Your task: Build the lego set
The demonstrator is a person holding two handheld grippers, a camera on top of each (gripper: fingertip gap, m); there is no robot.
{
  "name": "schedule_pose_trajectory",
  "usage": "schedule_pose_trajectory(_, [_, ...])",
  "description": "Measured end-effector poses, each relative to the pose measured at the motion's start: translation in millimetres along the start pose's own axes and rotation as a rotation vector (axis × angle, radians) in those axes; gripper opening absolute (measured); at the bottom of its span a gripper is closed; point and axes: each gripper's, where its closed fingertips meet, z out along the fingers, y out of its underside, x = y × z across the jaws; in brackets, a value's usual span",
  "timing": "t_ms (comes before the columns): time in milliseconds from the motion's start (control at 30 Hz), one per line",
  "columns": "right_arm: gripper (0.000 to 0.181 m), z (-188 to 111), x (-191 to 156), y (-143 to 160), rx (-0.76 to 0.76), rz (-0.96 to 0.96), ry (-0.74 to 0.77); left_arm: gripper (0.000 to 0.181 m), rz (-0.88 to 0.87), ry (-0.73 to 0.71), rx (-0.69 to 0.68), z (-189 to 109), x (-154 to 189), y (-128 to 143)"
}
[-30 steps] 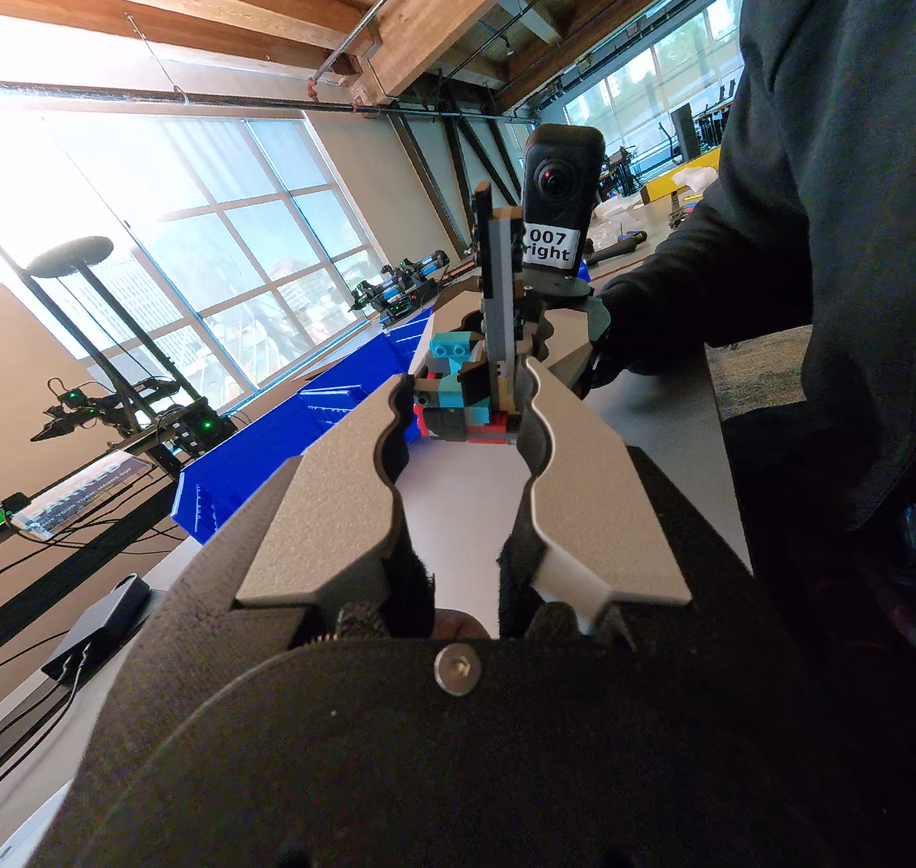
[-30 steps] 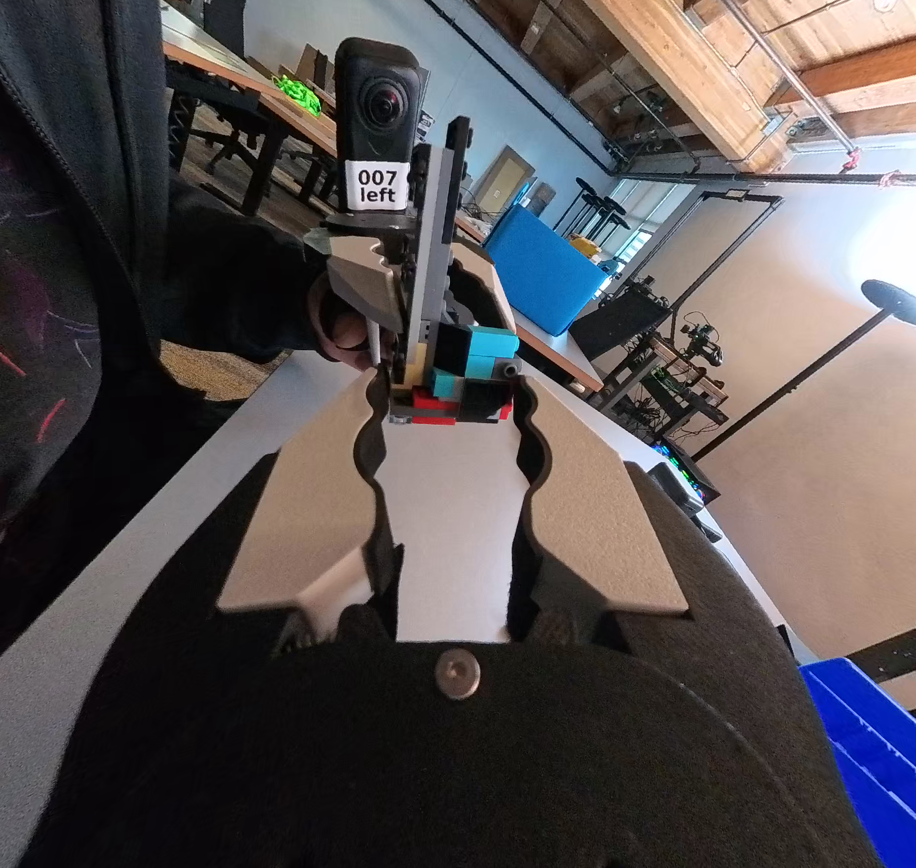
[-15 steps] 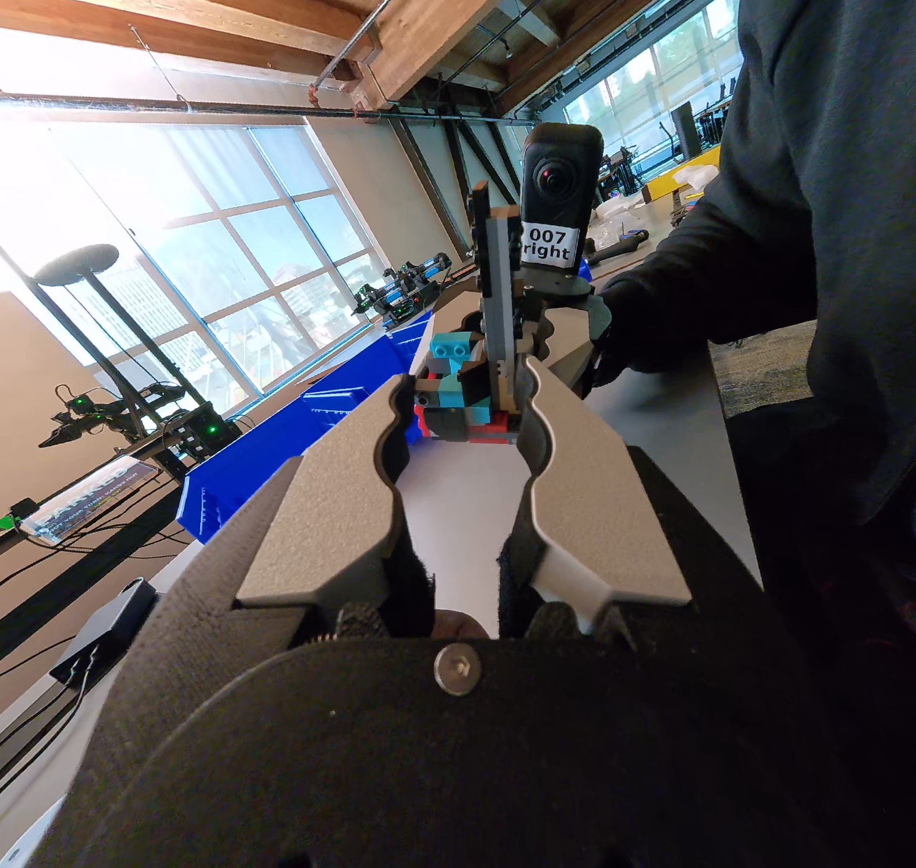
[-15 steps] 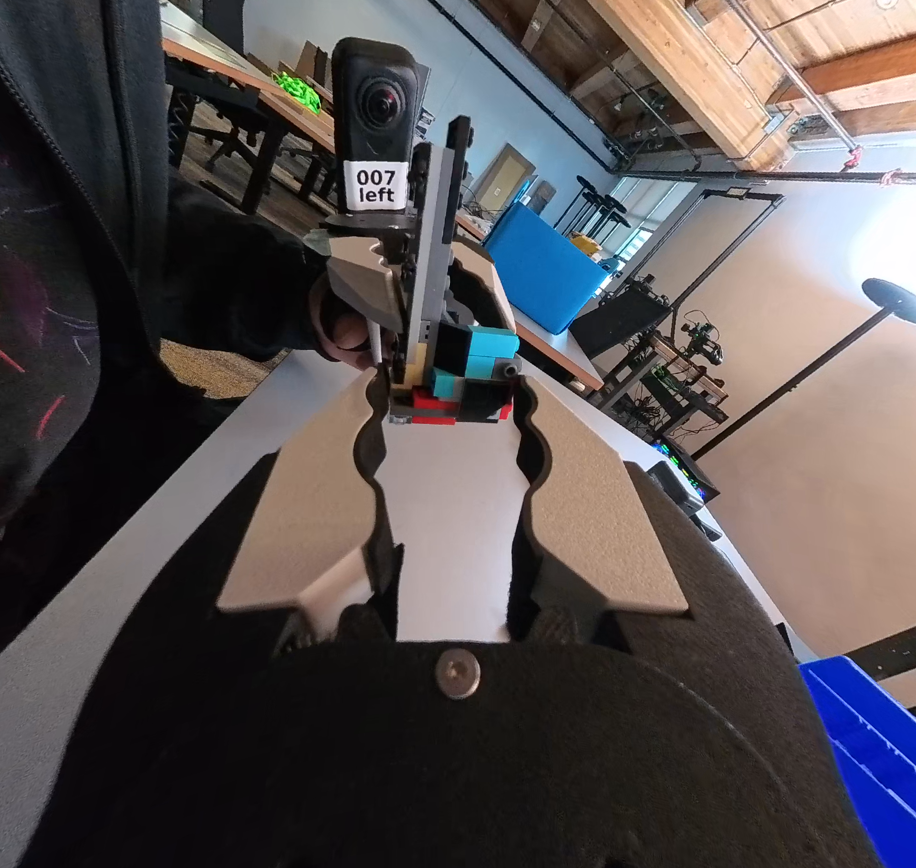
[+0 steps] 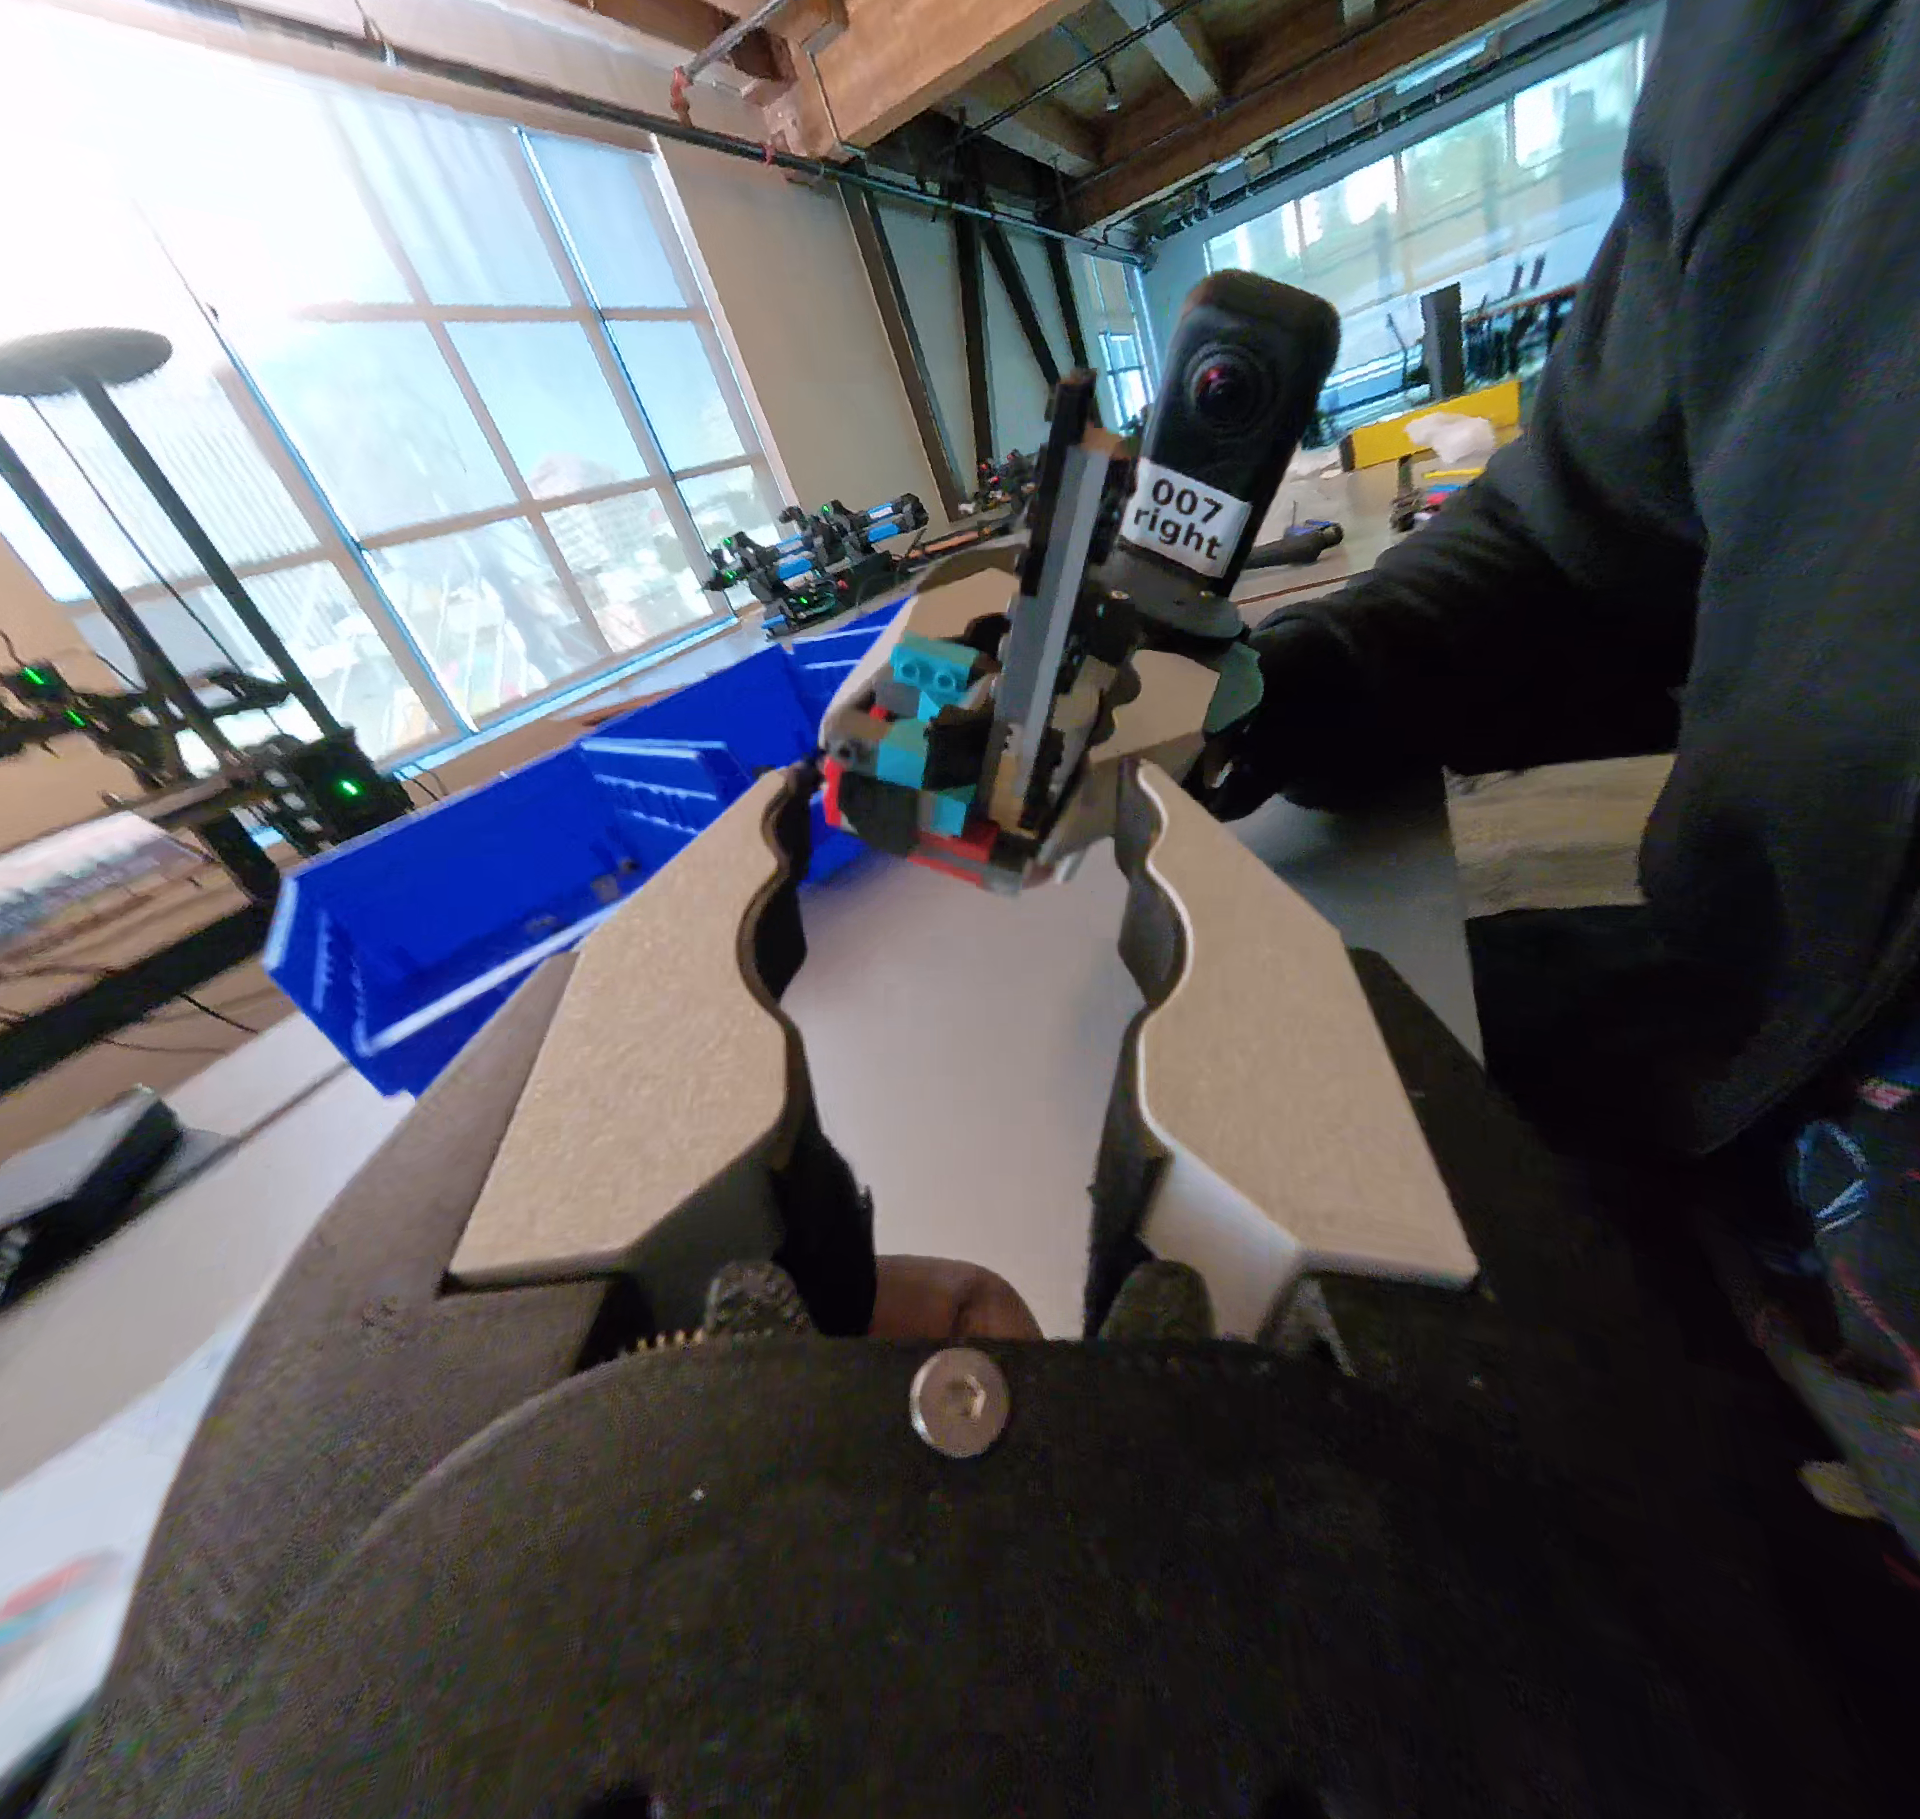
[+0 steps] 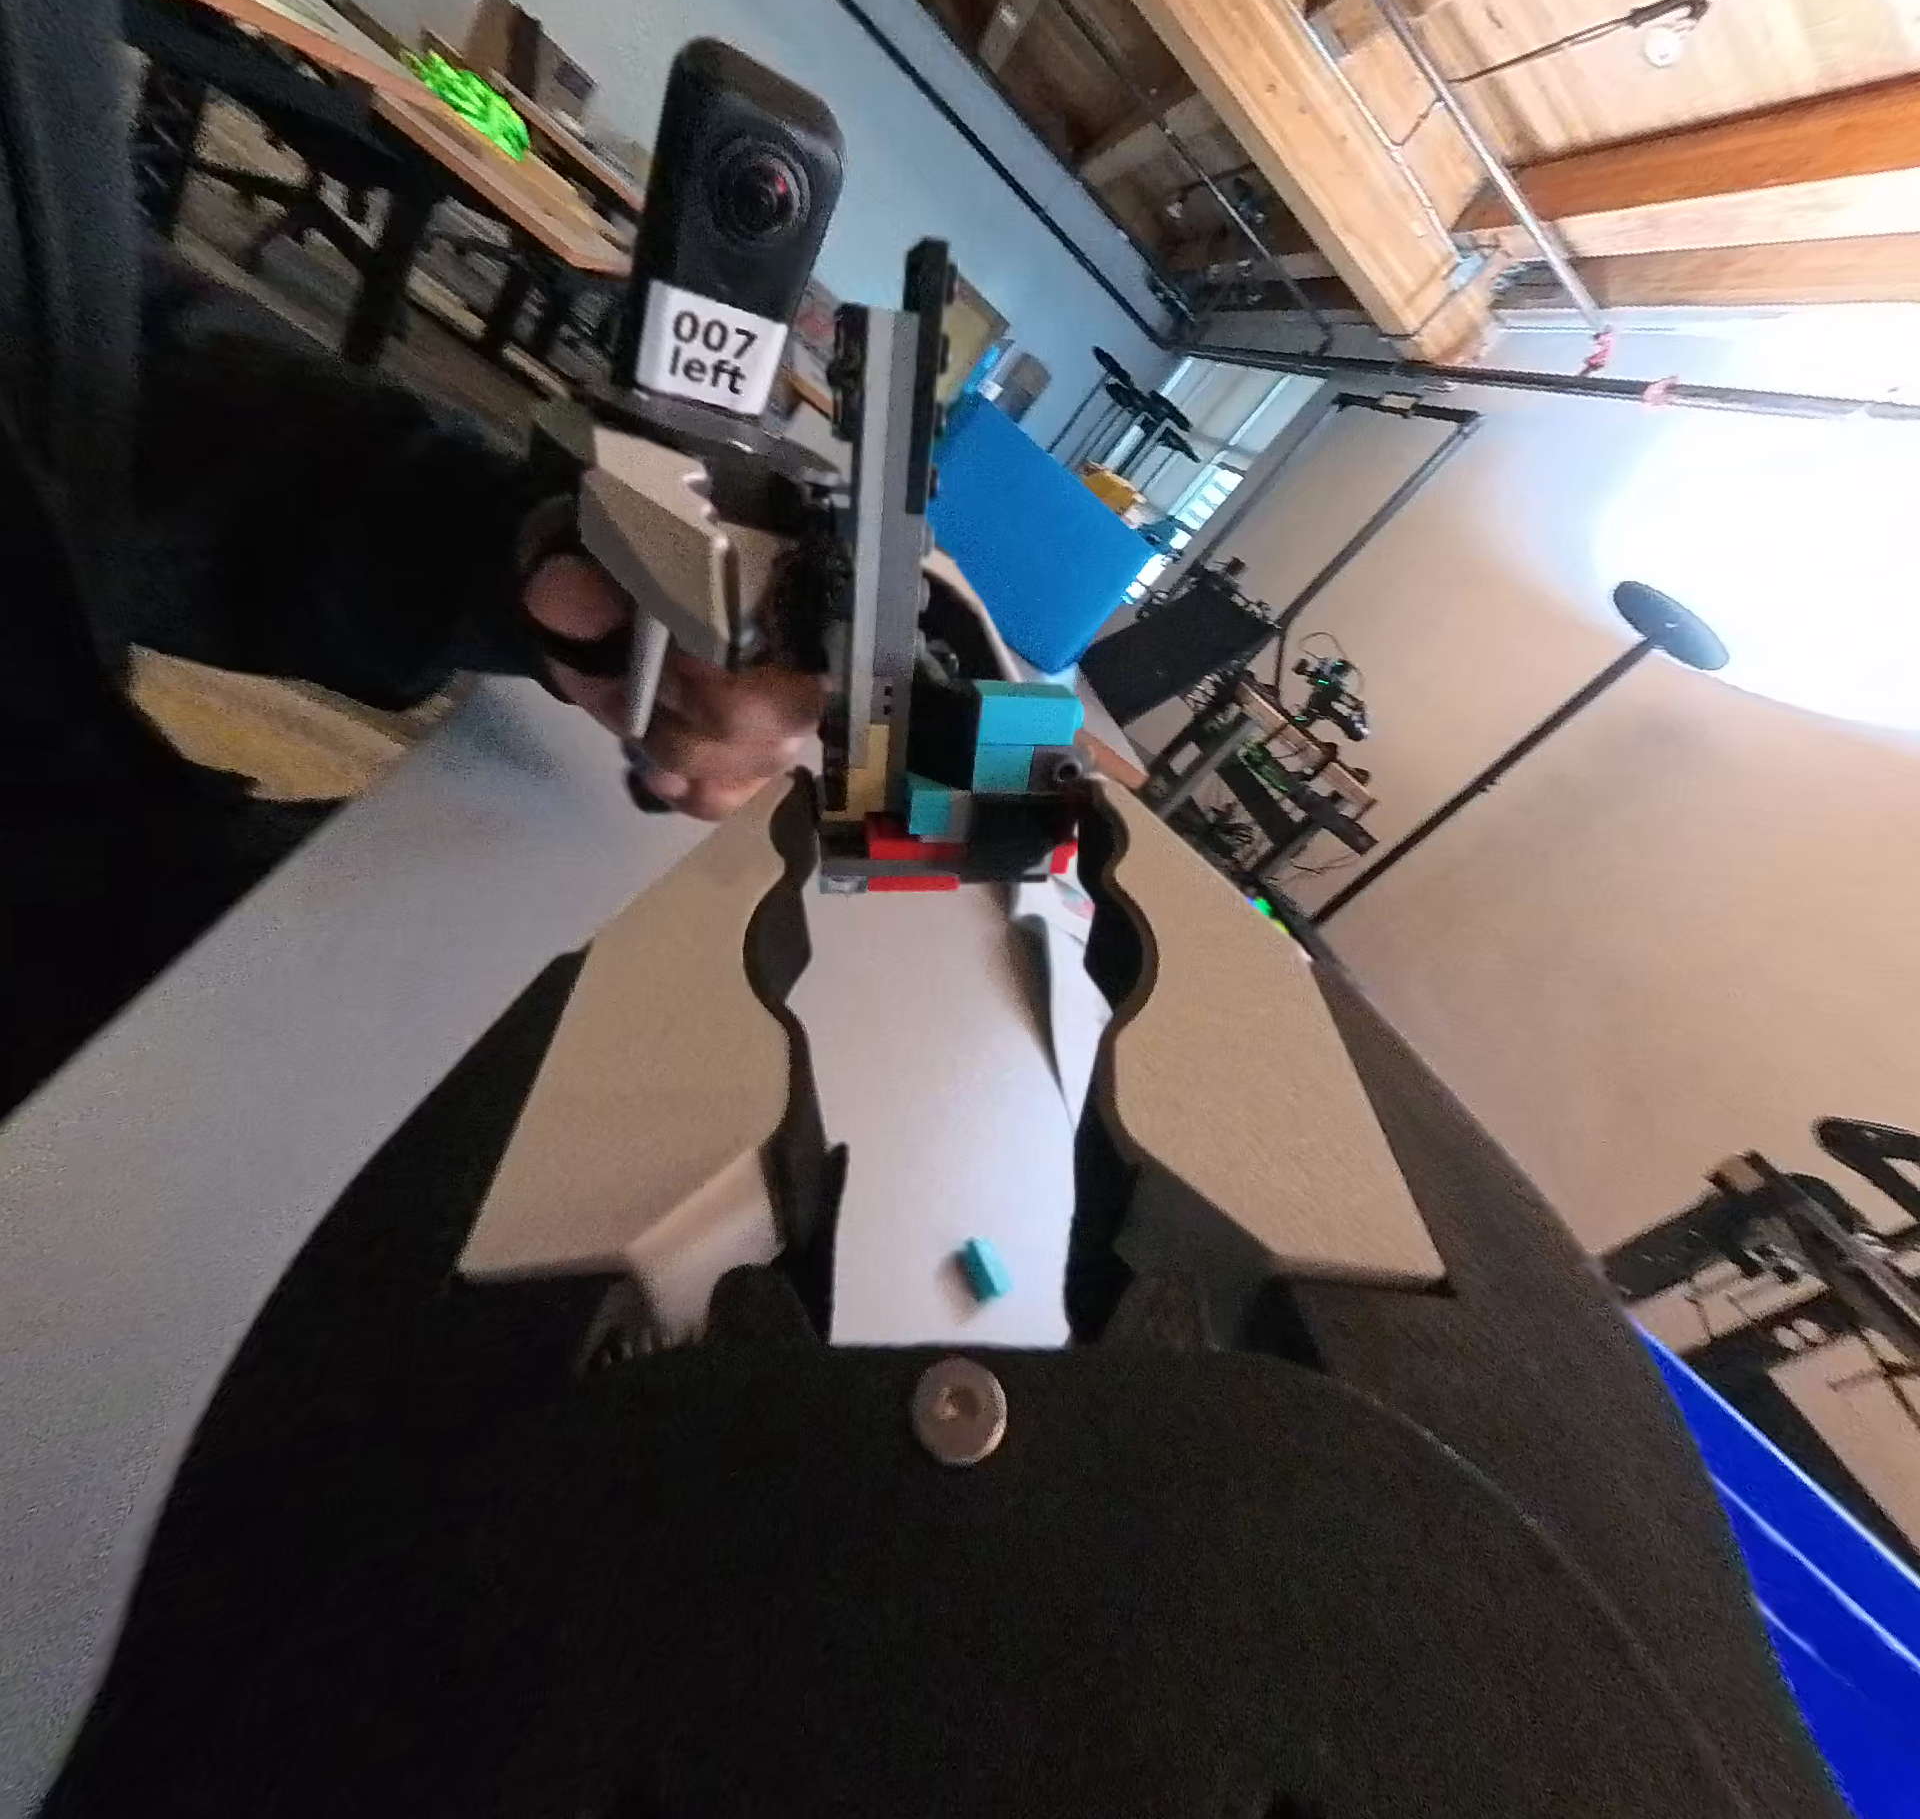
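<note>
A lego model [image 5: 935, 761] of black, teal, red and grey bricks with a tall grey plate standing up from it hangs above the grey table [image 5: 956, 1021]. My right gripper [image 6: 940, 813] is shut on the model's [image 6: 935, 782] base. My left gripper [image 5: 961, 793] is open, with its jaws spread on either side of the model and a gap on the right side. In the left wrist view the model leans to the left. A loose teal brick [image 6: 985, 1268] lies on the table below my right gripper.
Blue bins [image 5: 499, 876] stand along the table's left side, and one shows at the lower right of the right wrist view [image 6: 1818, 1613]. A person's dark sleeve [image 5: 1507, 606] is on the right. Stands and equipment fill the background. Left and right tips are no more than a few centimetres apart. About 15 cm separates my right fingertips from the loose teal brick [image 6: 985, 1268].
My left gripper has opened and let go of the model, which both grippers held before. The model now tilts in the right gripper. A teal brick has come into view on the table.
</note>
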Motion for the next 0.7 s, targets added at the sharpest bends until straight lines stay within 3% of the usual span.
schedule_pose_trajectory(167, [0.051,-4.0,17.6,21.9,-0.089,-0.132,0.112,0.069,-0.348,0.043,0.017,-6.2,-14.1,5.6])
schedule_pose_trajectory(233, [0.051,-5.1,23.5,28.2,-0.124,-0.208,0.159,0.064,-0.463,0.029,0.039,-4.5,-21.2,3.9])
schedule_pose_trajectory(367, [0.051,-7.7,29.8,48.5,-0.238,-0.454,0.225,0.063,-0.925,0.104,0.087,-5.0,-32.2,10.7])
schedule_pose_trajectory(500, [0.051,-11.6,37.1,64.1,-0.34,-0.69,0.284,0.063,-1.318,0.008,0.108,-11.2,-58.5,36.3])
schedule_pose_trajectory(600, [0.051,-11.6,40.3,67.4,-0.367,-0.791,0.311,0.064,-1.476,-0.055,0.047,-3.7,-54.9,58.4])
schedule_pose_trajectory(700, [0.051,-10.0,38.7,71.7,-0.388,-0.861,0.313,0.062,-1.569,0.0,0.016,12.5,-37.2,59.1])
